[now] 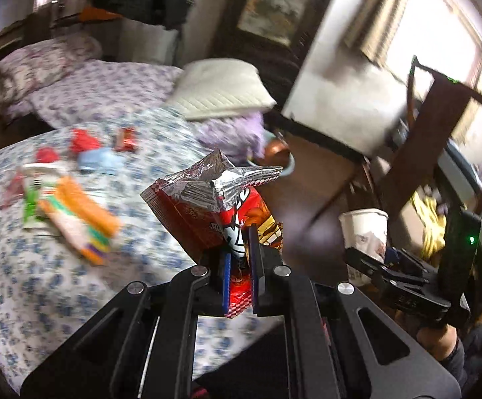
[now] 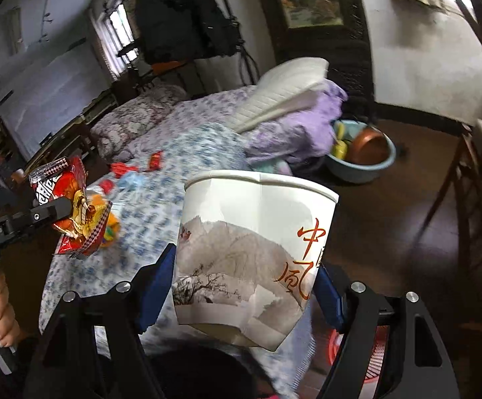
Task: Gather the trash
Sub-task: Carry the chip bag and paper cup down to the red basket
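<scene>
My left gripper (image 1: 239, 242) is shut on a crumpled red snack bag (image 1: 214, 199) with a silver inside, held up above the bed's edge. The same snack bag (image 2: 71, 206) shows at the left of the right wrist view, with a hand below it. My right gripper (image 2: 245, 277) is shut on a dented white paper cup (image 2: 254, 259) printed with a mountain scene and red characters; its blue pads press both sides. That cup (image 1: 365, 229) shows at the right of the left wrist view. More wrappers (image 1: 71, 212) and red scraps (image 1: 83, 141) lie on the floral bedsheet (image 1: 41, 282).
A white pillow (image 1: 222, 89) and a purple blanket (image 1: 232, 133) lie at the bed's far side. A blue basin with a copper bowl (image 2: 363, 153) sits on the dark floor. A wooden chair (image 1: 440, 126) stands at the right. Something red (image 2: 370, 349) sits low beneath the cup.
</scene>
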The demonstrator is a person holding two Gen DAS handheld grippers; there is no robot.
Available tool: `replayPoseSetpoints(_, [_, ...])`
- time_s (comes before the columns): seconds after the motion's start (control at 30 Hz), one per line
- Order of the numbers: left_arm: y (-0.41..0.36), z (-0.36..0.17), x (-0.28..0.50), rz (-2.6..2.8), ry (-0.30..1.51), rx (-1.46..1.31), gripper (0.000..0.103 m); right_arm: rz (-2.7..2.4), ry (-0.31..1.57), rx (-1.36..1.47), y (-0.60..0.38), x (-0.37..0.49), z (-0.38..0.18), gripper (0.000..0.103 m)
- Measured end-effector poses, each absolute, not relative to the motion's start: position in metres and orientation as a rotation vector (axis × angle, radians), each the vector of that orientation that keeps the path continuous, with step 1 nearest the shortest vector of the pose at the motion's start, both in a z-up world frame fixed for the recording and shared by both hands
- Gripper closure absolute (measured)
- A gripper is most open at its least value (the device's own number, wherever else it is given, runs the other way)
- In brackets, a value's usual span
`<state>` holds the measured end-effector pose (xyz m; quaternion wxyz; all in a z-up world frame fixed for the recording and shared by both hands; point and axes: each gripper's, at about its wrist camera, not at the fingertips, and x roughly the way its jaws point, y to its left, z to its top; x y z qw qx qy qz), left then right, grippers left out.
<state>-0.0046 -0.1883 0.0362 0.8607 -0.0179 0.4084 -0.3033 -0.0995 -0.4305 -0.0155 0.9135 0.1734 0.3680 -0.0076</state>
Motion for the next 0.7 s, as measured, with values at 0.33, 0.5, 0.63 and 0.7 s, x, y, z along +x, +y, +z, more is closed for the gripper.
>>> replayPoseSetpoints(0.33, [-0.315, 0.004, -0.024, -0.812, 0.975, 0.085, 0.093, -0.168, 0.838, 0.411, -0.508, -0.144, -0.07, 0.028])
replayPoseSetpoints(0.5, [-0.376, -0.022, -0.035, -0.896, 1.067, 0.14, 0.093, -0.266, 0.924, 0.444, -0.543, -0.162, -0.115, 0.028])
replayPoseSetpoints(0.63, [-0.423, -0.054, -0.046, -0.945, 1.163, 0.22, 0.093, -0.3, 1.0, 0.5, -0.561, -0.173, -0.156, 0.028])
replayPoseSetpoints(0.7, [-0.442, -0.067, -0.05, -0.957, 1.203, 0.251, 0.093, -0.311, 1.034, 0.539, -0.569, -0.179, -0.178, 0.028])
